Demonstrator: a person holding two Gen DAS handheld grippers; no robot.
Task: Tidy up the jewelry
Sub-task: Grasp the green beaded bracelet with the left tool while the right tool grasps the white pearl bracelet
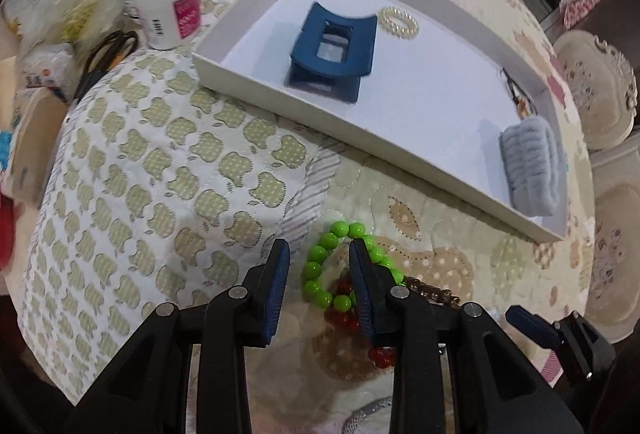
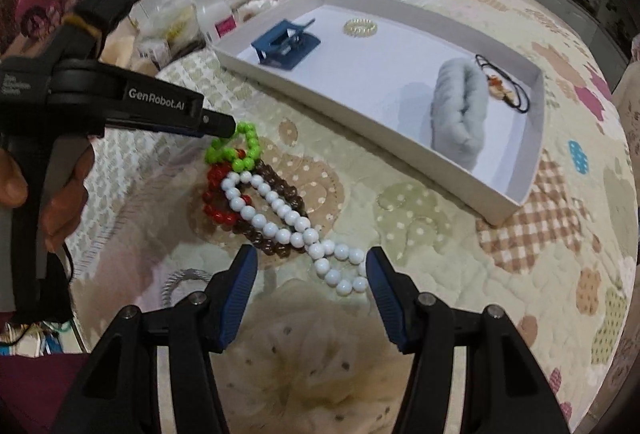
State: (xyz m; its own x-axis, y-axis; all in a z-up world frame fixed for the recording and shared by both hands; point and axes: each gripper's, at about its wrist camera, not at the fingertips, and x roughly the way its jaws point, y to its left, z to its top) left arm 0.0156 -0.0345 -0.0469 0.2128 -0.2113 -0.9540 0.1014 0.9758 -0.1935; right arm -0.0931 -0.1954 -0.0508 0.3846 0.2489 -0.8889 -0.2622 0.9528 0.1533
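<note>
Left gripper (image 1: 318, 254): fingers apart at a middling gap, gripping nothing; its right finger sits inside the loop of the bright green round-bead bracelet (image 1: 320, 266), its left finger outside the loop at the 9 o'clock side. The bracelet's near arc therefore lies between the two pads.

Green bracelet, place: on the quilted patchwork tablecloth (image 1: 160, 162), at the 12 o'clock end of a small heap of beads, partly lying on a dark red bead bracelet (image 2: 214, 194).

Heap, long axis: in the right wrist view it runs from 11 o'clock (green) down to 5 o'clock, through a brown bead bracelet (image 2: 280, 194) to a white round-bead strand (image 2: 280, 214).

Right gripper (image 2: 312, 274): fingers spread wide, holding nothing; the tail of the white strand lies between them, nearer the right finger.

Nearer hand: the left is on the green bracelet; the right is nearest the white strand.

Shallow white cardboard tray (image 1: 320, 126): well beyond the heap at 12 to 1 o'clock from the left gripper, already holding a dark blue plastic claw hair clip (image 1: 332, 54), a pearly coiled hair tie (image 1: 398, 20) and a folded grey-blue ribbed fabric band (image 1: 532, 166).

Likely next move: close on the green arc, lift clear of the red beads, carry forward over the tray wall.

Risk: the red bracelet may snag and drag along.
</note>
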